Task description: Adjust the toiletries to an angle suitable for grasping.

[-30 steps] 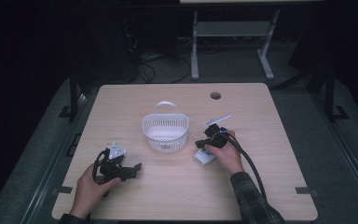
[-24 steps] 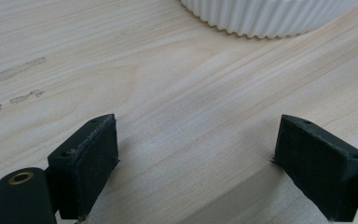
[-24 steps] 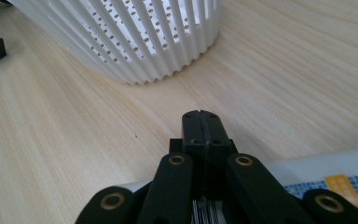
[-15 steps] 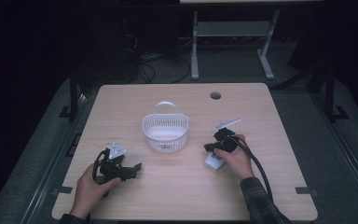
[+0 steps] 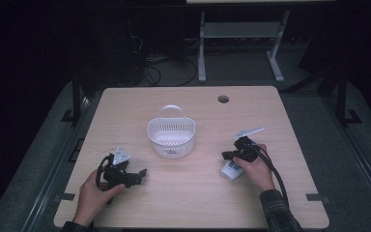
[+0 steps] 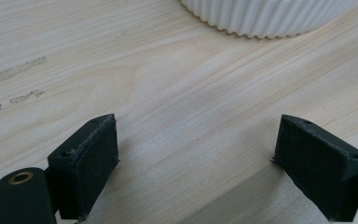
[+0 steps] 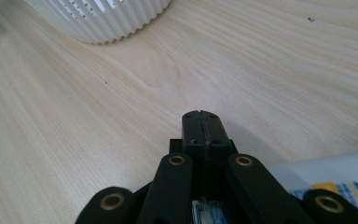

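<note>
Closest to me are my 2 hands at the near edge of the table (image 5: 193,208). My left gripper (image 5: 134,177) sits at about 7 o'clock from the table's middle, jaws spread wide with bare wood between them (image 6: 196,154); it's holding nothing. My right gripper (image 5: 228,155) is at about 4 o'clock, jaws pressed flat together, pads touching with nothing showing between them (image 7: 200,128).

Right under that right gripper lies a small white packet (image 5: 231,170), flat on the table, touching or just below the gripper body; I can't tell which. In the right gripper view its label (image 7: 349,189) shows blue and yellow squares at the bottom right corner, but the print is too blurry to read, so no brand from me.

Farther out, near the middle at around 12 o'clock from my hands, stands the white ribbed basket (image 5: 171,138), upright, handle up. Beyond it, a round cable hole (image 5: 223,99) sits at the far edge.
</note>
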Action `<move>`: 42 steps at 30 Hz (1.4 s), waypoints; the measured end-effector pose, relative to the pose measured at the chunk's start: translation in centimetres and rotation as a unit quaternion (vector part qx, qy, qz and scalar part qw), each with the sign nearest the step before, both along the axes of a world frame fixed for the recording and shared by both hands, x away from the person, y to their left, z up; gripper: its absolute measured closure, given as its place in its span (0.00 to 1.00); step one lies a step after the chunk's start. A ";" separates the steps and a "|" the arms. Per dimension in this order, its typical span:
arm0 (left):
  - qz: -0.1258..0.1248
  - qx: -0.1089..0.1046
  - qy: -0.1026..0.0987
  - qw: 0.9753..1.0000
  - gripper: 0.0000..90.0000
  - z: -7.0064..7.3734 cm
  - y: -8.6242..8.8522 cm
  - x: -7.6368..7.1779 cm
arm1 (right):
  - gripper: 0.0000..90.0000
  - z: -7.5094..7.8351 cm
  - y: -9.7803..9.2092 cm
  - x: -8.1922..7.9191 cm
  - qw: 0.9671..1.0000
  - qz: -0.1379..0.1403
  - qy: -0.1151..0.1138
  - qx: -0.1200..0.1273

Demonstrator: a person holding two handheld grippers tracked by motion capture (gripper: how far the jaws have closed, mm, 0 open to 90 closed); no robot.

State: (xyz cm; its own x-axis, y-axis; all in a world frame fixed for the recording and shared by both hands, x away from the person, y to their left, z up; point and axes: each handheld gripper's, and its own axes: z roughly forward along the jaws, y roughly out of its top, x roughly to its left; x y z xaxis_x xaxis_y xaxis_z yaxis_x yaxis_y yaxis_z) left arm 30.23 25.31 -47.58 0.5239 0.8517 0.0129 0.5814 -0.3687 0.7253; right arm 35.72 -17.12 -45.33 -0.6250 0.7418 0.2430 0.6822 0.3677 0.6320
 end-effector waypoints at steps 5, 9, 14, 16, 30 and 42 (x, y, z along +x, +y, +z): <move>0.000 0.000 0.000 1.000 0.14 0.0 0.0 0.0 | 1.00 1.0 0.2 -0.9 1.000 0.008 -0.017 0.017; 0.000 0.000 0.000 1.000 0.14 0.0 0.0 0.0 | 1.00 1.7 0.7 -1.9 0.999 0.019 -0.024 0.021; 0.000 0.000 0.000 1.000 0.14 0.0 0.0 0.0 | 1.00 1.5 1.5 -3.0 0.999 0.033 -0.024 0.015; 0.001 -0.001 0.000 1.000 0.14 0.0 0.0 0.0 | 1.00 1.2 1.7 -3.1 0.999 0.035 -0.020 0.014; 0.001 -0.002 -0.001 1.000 0.14 0.0 0.0 0.0 | 1.00 0.3 2.4 -3.2 0.999 0.044 -0.009 -0.006; 0.000 0.000 -0.001 1.000 0.14 0.0 0.0 0.0 | 1.00 0.1 1.3 -4.2 0.999 0.041 -0.009 -0.013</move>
